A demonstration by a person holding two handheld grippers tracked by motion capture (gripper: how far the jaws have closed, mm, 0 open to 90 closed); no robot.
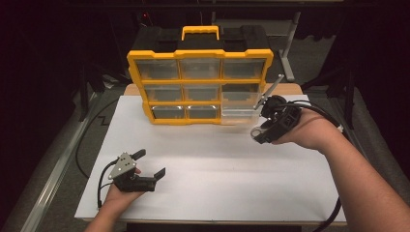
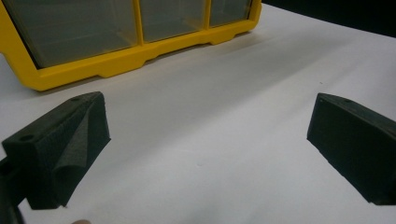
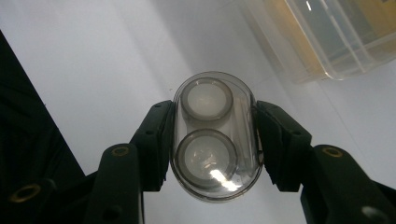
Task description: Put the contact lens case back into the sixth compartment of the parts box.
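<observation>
Right tool [image 3: 214,140] pinches a clear plastic case [image 3: 215,135] across its flat sides: light, rigid, slippery. Left tool [image 2: 205,149] spread, idle.

Both grippers are black w/ 2 jaws each. Left gripper [image 1: 153,164]: grey 3-cornered plate on top w/ small shiny screws, thin black cable trailing behind its body. In the left gripper view its jaws are matte black foam-like wedges, each w/ a small round hole near the top edge. Right gripper [image 3: 214,140]: chunky black jaws w/ ribbed inner pads, brass-coloured round inserts at the jaw bases, thick black cable looping back along the forearm, grey metal rod sticking up above the body. Forearms bare, no sleeves seen.
</observation>
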